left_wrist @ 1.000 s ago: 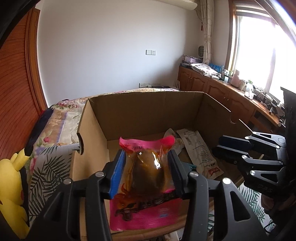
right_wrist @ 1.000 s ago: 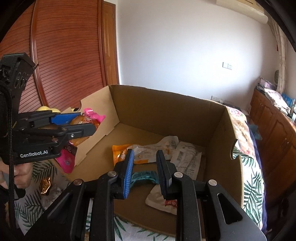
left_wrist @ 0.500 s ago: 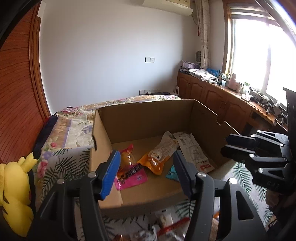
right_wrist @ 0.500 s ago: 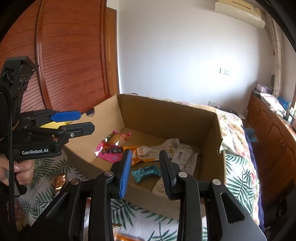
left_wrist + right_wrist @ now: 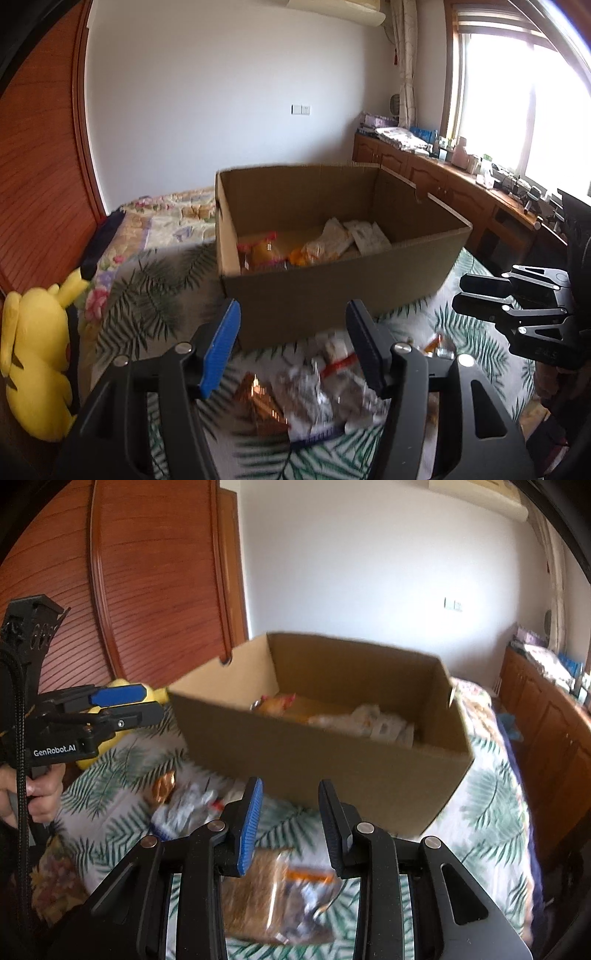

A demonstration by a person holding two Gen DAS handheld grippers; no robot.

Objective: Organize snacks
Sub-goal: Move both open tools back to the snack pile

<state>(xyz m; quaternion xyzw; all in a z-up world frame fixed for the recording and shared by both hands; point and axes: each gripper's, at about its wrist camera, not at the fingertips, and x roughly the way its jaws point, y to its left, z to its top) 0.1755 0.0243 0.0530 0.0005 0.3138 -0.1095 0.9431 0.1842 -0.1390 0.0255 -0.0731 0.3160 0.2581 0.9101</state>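
Observation:
An open cardboard box (image 5: 332, 291) stands on the leaf-print bedspread and holds several snack packets, among them the pink and orange packet (image 5: 262, 253); the box also shows in the right wrist view (image 5: 332, 760). My left gripper (image 5: 291, 347) is open and empty, in front of the box, above a pile of loose snack packets (image 5: 314, 391). My right gripper (image 5: 290, 827) is open and empty, above a brown snack packet (image 5: 273, 897) in front of the box. Each gripper shows in the other's view, at the right (image 5: 480, 295) and the left (image 5: 125, 705).
A yellow plush toy (image 5: 33, 362) lies at the left of the bed. A wooden wardrobe (image 5: 147, 590) stands at the left. Wooden cabinets (image 5: 461, 192) under the window run along the right. More packets (image 5: 181, 805) lie left of the box front.
My left gripper opened and let the pink and orange packet fall into the box. Both grippers then drew back out of the box to the loose packets in front of it.

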